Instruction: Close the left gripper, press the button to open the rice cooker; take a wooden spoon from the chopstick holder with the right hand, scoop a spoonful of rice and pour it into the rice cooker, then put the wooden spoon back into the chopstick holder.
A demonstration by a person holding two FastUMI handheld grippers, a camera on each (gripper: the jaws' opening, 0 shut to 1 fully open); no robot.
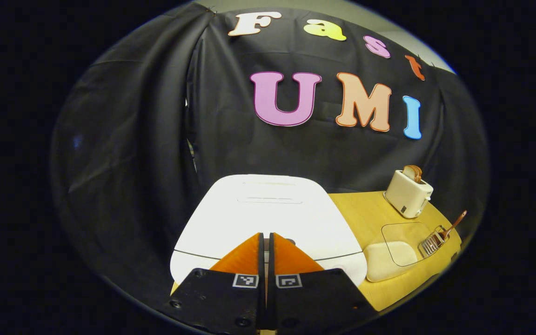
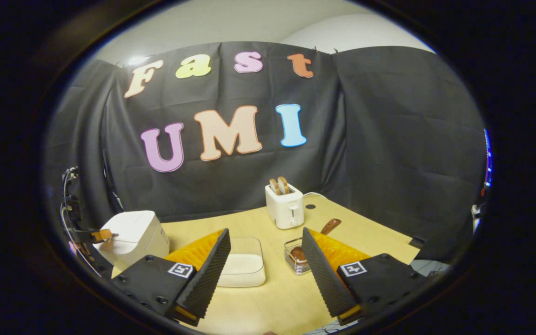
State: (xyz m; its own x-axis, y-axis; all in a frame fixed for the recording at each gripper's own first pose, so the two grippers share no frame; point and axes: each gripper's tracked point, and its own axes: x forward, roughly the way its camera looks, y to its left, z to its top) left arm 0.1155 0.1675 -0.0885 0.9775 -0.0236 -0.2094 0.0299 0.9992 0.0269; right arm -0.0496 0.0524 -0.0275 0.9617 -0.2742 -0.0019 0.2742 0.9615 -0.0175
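No readable text, label, brand or number stands on any object here.

Left tongs [image 1: 266, 242]: fingers together, over front edge of closed white rice cooker [image 1: 268, 209]. Right of cooker, on table [image 1: 365, 214]: clear-lidded rice container [image 1: 396, 253], chopstick holder [image 1: 431, 242] with wooden spoon [image 1: 454, 224], toaster [image 1: 408, 193] behind.

Dim booth; fisheye-bent edges; cooker lid [image 1: 268, 209] glares.
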